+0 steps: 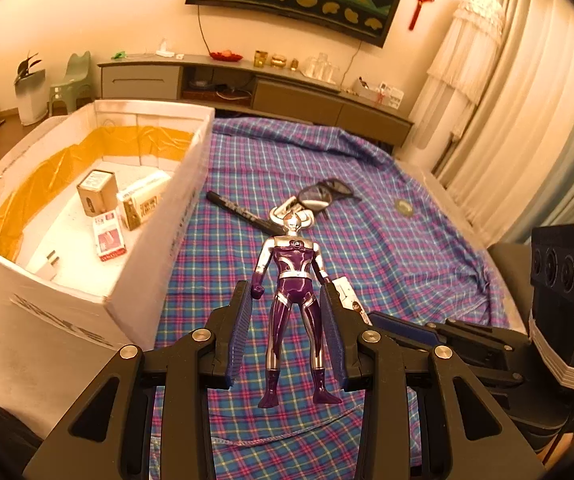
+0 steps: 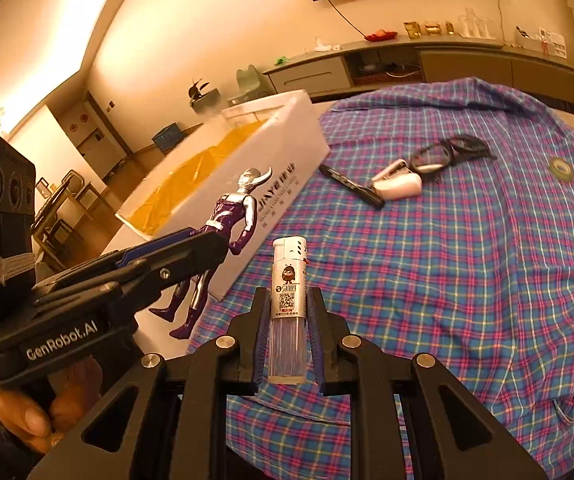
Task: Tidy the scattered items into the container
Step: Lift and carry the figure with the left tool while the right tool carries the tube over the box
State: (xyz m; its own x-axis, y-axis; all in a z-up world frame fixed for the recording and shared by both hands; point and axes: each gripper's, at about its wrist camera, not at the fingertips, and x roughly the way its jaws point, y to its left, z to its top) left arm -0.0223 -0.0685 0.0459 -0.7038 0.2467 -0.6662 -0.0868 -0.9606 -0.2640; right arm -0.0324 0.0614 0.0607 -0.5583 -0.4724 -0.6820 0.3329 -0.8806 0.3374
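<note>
Left hand-held gripper (image 1: pixel 287 320) pinches a glossy purple-silver plastic figure (image 1: pixel 293 300); right hand-held gripper (image 2: pixel 287 332) clamps a slim clear-bodied lighter (image 2: pixel 288 312).

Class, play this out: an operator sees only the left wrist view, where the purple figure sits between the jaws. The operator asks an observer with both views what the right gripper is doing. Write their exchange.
Operator: Is the right gripper carrying anything?
Observer: Yes, it is shut on a lighter, held upright between its pads.
Operator: Is my figure off the cloth?
Observer: Yes. The right wrist view shows the figure hanging in the left gripper, feet clear of the plaid cloth.
Operator: What lies behind its head?
Observer: A white stapler, between the black pen and the glasses.
</note>
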